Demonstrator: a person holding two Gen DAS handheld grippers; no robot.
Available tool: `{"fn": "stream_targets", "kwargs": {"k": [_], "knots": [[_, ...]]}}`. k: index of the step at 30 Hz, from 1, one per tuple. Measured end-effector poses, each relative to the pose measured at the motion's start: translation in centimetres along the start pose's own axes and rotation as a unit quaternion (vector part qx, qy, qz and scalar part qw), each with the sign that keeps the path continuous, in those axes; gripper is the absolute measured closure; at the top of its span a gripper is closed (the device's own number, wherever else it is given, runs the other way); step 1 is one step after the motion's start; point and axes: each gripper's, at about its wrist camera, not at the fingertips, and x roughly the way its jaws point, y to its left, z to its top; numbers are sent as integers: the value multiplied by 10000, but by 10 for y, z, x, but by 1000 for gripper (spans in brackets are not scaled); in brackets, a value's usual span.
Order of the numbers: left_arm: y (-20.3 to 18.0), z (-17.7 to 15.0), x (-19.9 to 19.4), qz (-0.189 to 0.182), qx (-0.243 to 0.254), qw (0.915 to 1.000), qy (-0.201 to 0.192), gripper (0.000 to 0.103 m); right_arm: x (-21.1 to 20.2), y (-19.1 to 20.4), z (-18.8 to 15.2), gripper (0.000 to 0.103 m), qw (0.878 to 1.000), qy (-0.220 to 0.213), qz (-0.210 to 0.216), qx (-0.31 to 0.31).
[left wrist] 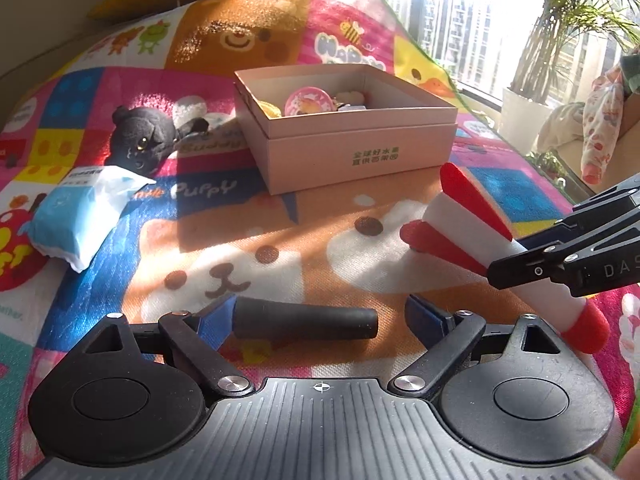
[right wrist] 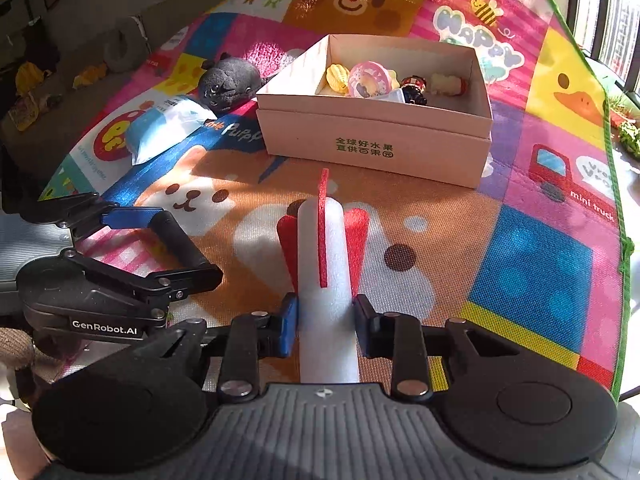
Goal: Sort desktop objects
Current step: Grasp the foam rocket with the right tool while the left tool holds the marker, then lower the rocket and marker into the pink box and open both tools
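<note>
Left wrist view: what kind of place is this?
Probably a living room at home. A cartoon play mat covers the surface, a big window looks onto apartment blocks, and a potted palm stands beside it. Toys sit in a pink box.

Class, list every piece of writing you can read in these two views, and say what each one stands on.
"GenRobot.AI": on the left gripper
"DAS", cut off by the frame edge: on the right gripper
"HAPPY", "Puppy", "mini truck": on the play mat
Two lines of green Chinese characters: on the pink box
Print on the blue-white packet: too small to read
</note>
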Motion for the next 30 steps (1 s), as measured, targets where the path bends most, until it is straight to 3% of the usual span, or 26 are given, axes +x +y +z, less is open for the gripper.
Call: {"fn": "stream_targets", "kwargs": {"k": [5, 11, 14, 16, 24, 27, 30], "knots": [[-2, -4, -2, -88, 73, 9999, 4, 9, -7, -17, -9, 74, 9985, 104, 91, 525], [-9, -3, 3, 100, 255, 9995, 145, 9, -5, -6, -16, 73, 9996, -64, -69, 255], [-10, -3, 5, 202, 297, 9992, 184, 16, -2, 2, -19, 73, 9997, -117, -220, 23], [-9, -3, 3, 200, 290, 9992, 178, 23, -2, 5, -20, 73, 9997, -115, -206, -57], [-13, 0, -12, 78, 484, 9986, 191, 24, -16, -3, -17, 74, 9998, -119, 20, 129], [-12, 18, -29, -48, 515, 9986, -108, 24, -30, -12, -10, 75, 9990, -130, 258, 343], [-11, 47, -44, -10, 642, 9959, -630, 24, -59, -23, 9, 75, 9966, -522, 352, 538]]}}
